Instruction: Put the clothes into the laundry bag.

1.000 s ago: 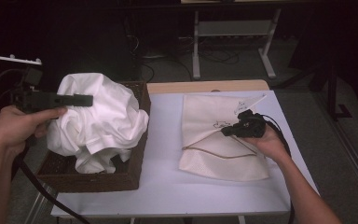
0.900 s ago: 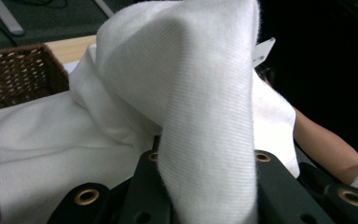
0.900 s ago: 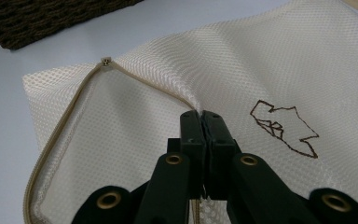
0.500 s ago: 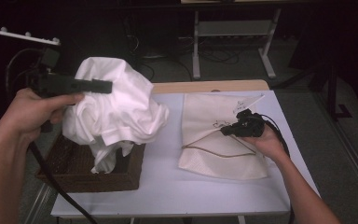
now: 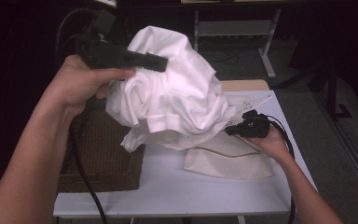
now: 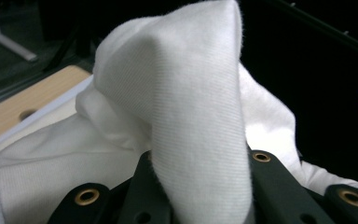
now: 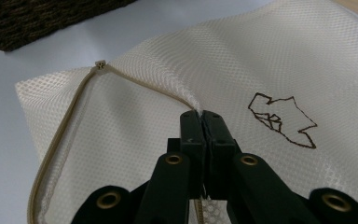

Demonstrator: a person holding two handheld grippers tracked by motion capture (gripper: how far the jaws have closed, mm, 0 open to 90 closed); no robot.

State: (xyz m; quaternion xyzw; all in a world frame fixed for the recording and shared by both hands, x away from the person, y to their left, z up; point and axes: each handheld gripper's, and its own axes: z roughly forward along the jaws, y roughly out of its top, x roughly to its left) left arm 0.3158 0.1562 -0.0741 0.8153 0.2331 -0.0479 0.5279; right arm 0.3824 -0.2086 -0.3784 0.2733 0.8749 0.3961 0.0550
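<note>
A crumpled white garment (image 5: 177,93) hangs in the air above the table's middle, its lower folds draping over the left part of a cream mesh bag (image 5: 228,161). My left gripper (image 5: 162,63) is shut on the garment's top, and a fold of the white cloth (image 6: 182,93) rises from between its jaws (image 6: 199,186). My right gripper (image 5: 229,130) rests low on the bag, shut on the bag's zip edge (image 7: 140,81), with the jaws (image 7: 202,115) pressed together on the mesh. A brown line drawing (image 7: 282,119) marks the bag.
A dark woven basket (image 5: 102,158) sits on the left of the white table (image 5: 177,186); its corner (image 7: 42,18) lies just beyond the bag. A wooden board (image 5: 244,85) adjoins the table's far edge. A metal frame (image 5: 233,28) stands on the floor behind.
My left gripper has lifted the white garment up out of the basket and carried it right, over the bag's near side. The right gripper has stayed put on the bag.
</note>
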